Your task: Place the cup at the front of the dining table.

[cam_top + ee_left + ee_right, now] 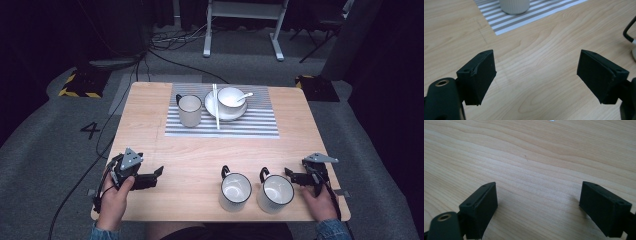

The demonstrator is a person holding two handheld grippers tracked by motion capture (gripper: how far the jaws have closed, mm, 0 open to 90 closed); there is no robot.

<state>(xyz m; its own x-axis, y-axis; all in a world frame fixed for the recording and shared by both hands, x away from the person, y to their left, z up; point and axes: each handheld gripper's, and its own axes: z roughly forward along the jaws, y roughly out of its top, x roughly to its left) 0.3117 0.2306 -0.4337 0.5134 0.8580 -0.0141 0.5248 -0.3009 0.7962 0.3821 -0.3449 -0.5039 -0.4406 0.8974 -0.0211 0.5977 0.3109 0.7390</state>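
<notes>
Two white mugs with black rims stand near the table's front edge, one (235, 191) left of the other (275, 193). My left gripper (159, 174) lies low at the front left, pointing right toward them. In the left gripper view its jaws (536, 75) stand apart over bare wood, and a black mug handle (629, 32) shows at the right edge. My right gripper (291, 175) sits just right of the right mug, pointing left. The right gripper view has its jaws (539, 207) wide apart with only tabletop between them.
A grey-striped placemat (250, 126) lies at the back centre. On it stand a ribbed mug (190, 110), a plate (210, 106) with a bowl (230, 97) and spoon (246, 96), and chopsticks (216, 114). The ribbed mug's base (514, 6) tops the left gripper view.
</notes>
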